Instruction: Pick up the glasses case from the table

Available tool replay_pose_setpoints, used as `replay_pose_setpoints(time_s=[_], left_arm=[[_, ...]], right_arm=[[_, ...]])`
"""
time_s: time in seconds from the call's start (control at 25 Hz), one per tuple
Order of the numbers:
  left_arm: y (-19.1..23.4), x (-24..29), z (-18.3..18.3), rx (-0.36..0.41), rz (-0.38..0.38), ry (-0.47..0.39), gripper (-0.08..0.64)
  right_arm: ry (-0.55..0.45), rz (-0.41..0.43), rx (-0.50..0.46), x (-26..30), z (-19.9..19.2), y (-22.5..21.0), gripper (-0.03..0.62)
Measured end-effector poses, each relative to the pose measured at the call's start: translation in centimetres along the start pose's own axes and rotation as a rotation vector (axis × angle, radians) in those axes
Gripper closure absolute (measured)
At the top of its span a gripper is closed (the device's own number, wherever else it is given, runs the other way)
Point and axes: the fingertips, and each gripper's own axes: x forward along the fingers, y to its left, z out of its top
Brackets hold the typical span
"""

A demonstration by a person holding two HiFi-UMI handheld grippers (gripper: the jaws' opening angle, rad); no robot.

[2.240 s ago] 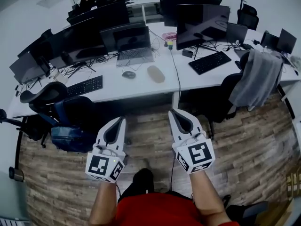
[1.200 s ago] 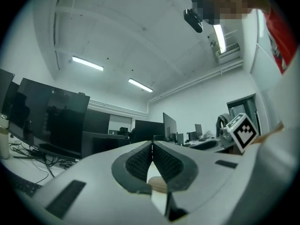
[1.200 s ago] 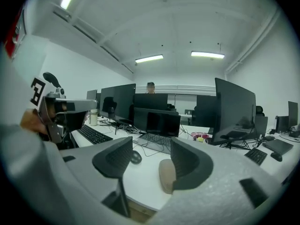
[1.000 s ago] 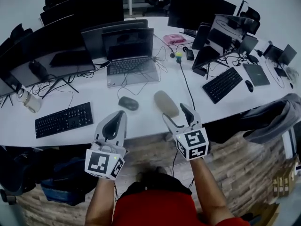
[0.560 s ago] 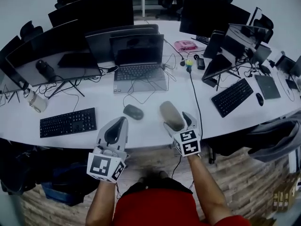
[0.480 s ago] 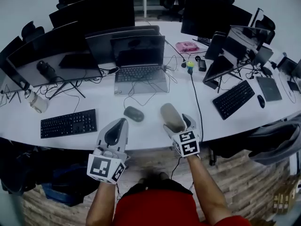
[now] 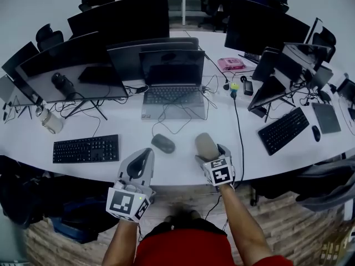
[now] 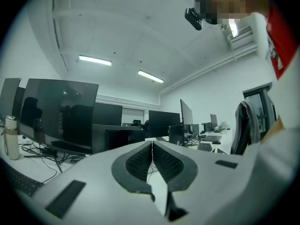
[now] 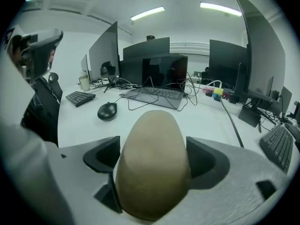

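The glasses case (image 7: pixel 204 144), a beige oval shell, lies on the white table (image 7: pixel 183 170) near its front edge. My right gripper (image 7: pixel 211 152) reaches down over that edge, and its jaws are opening with the case (image 9: pixel 152 163) lying between them. In the right gripper view a dark pad (image 9: pixel 107 157) stands at each side of the case, and I see no firm press on it. My left gripper (image 7: pixel 145 154) hovers shut just before the table edge, left of the case; its ribbed pads (image 8: pixel 140 161) meet with nothing between them.
A dark mouse (image 7: pixel 163 143) lies just left of the case. Behind it are a black keyboard (image 7: pixel 86 148), a laptop (image 7: pixel 173 93) with loose cables, and a row of monitors (image 7: pixel 119 24). A black cable (image 7: pixel 239 129) runs past the case's right side.
My right gripper has come down and forward over the table edge until its jaws flank the case. The left gripper has shifted only slightly.
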Motion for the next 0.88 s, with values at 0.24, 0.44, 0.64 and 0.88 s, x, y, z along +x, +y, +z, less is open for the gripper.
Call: replay_pose_setpoints(time_s=[0.24, 0.44, 0.64, 0.88], left_arm=[[0.5, -0.2, -0.3, 0.003, 0.022, 0.008, 0.549], [0.0, -0.5, -0.7, -0.007, 0.017, 0.018, 0.549], [-0.3, -1.0, -0.4, -0.003, 0.014, 0.006, 0.549], [-1.1, -1.4, 0.2, -0.007, -0.002, -0.009, 0.549]], right_arm=[[0.017, -0.006, 0.004, 1.2, -0.7, -0.5, 0.173], [0.011, -0.02, 0.003, 0.9, -0.6, -0.7, 0.19], [-0.059, -0.038, 0.032, -1.6, 1.6, -0.1, 0.199], [-0.162, -0.036, 0.065, -5.9, 4.7, 0.5, 0.207]])
